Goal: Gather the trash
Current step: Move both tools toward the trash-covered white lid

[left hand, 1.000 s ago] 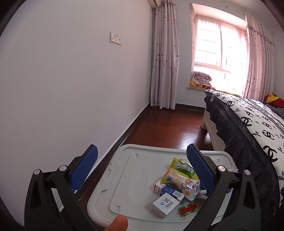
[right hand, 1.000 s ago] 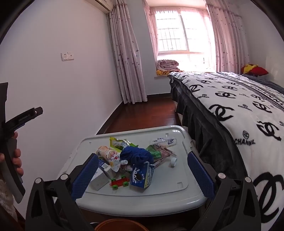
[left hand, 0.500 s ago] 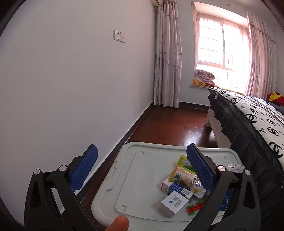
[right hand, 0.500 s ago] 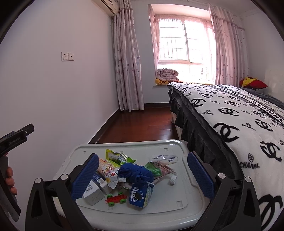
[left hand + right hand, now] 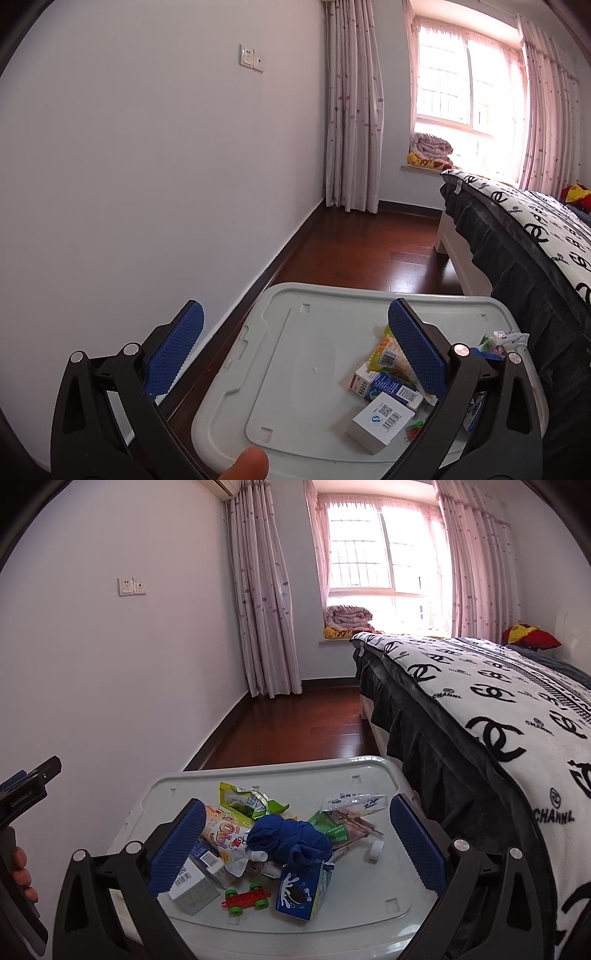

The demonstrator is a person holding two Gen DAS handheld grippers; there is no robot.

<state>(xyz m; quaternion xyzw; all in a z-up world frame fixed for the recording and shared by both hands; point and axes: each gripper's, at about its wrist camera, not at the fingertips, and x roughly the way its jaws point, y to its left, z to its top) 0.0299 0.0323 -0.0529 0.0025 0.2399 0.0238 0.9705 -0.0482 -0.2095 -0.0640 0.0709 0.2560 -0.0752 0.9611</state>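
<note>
So both tools have backed up and tilted a bit compared to a moment ago, and nothing's been grabbed yet. The left tool [image 5: 295, 350] and right tool [image 5: 297, 840] both hang wide apart and empty over the grey lid [image 5: 373, 897] serving as a table. The trash pile [image 5: 258, 834] sits untouched beside the bed [image 5: 498, 720], with a toy car [image 5: 245, 899] mixed in, probably not trash.
</note>
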